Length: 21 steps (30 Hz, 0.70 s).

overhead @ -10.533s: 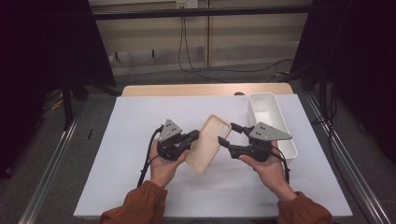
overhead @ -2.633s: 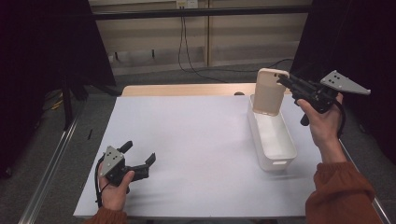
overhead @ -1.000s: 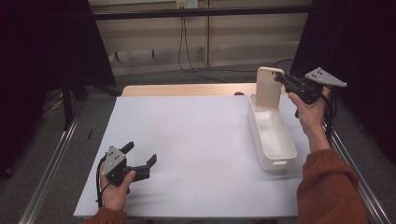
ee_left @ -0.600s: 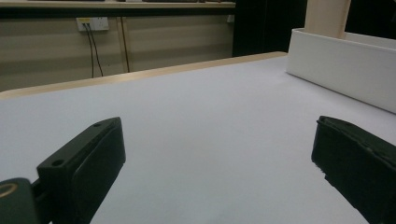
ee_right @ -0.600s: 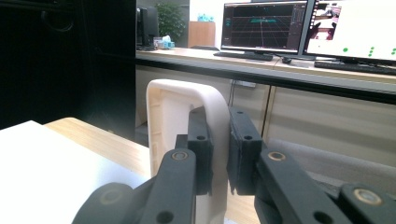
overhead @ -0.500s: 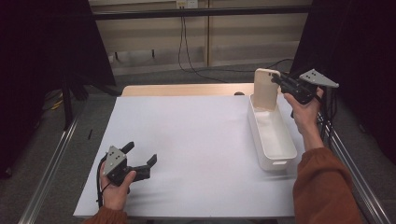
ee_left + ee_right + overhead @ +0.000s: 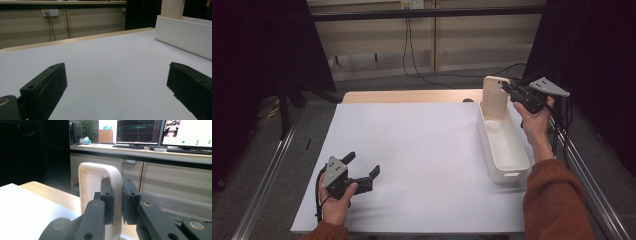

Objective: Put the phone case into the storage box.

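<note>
**Beige tray held upright over the far end of the white bin**

Compared with half a second before, the right gripper (image 7: 510,92) and the beige tray (image 7: 495,97) that it carries are a little lower and a little closer to the white bin (image 7: 492,154). Ten seconds before, both grippers held this tray together at the middle of the table; now the left one is far from it. The left gripper (image 7: 361,166) has stayed at the same place, at the near left part of the white table cover (image 7: 422,150), in the person's left hand (image 7: 336,200).

The right gripper has its jaws clamped on the rim of the tray. In the right gripper view one pad (image 7: 107,200) is on the inner side of the rim and the other pad on the outer side, with the wall of the tray (image 7: 93,187) between them. The left gripper holds nothing; in the left gripper view its two jaws stand wide apart above the bare cover.

The tray stands upright, with its long axis vertical and a rounded short end on top. Its lower end is down inside the far end of the bin; whether it touches the bottom cannot be seen. The hollow side seems to face the left side of the table. The bin itself lies with its long axis from near to far, at the right edge of the cover.
</note>
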Tool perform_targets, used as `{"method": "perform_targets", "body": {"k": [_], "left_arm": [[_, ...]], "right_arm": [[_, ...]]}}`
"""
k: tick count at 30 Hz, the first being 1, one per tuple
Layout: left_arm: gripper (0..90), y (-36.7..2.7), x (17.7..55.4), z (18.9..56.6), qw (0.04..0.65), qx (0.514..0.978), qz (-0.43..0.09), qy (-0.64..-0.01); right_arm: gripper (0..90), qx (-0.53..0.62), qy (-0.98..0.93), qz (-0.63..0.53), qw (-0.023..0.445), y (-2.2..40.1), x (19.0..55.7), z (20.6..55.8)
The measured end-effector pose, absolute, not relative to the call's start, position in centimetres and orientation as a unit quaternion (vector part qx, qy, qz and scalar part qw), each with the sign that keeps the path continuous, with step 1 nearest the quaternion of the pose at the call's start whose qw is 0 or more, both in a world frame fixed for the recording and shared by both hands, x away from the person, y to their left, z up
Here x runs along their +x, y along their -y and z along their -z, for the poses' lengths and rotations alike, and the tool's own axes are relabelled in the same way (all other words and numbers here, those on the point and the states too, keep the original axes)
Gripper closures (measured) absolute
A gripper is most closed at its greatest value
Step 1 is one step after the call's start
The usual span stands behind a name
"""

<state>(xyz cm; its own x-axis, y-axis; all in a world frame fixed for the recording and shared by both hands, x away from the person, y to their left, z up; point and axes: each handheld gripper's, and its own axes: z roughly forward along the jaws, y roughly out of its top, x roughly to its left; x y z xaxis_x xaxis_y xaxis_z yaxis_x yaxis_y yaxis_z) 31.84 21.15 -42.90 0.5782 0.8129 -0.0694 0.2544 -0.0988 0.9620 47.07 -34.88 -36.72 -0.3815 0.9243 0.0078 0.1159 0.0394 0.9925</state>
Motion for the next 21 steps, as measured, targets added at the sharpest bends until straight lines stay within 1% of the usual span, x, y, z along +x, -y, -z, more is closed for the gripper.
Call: {"method": "perform_targets", "body": {"k": [5,21], "left_arm": [[3.0,-21.2,31.9,42.9,0.549,0.699,-0.256,-0.381],[3.1,-21.2,32.0,42.9,0.549,0.698,-0.257,-0.382]], "right_arm": [[81.1,0.427,-0.613,-0.552,0.370,35.0,47.2,37.3],[81.2,0.433,-0.617,-0.551,0.359,34.7,47.7,38.9]]}}
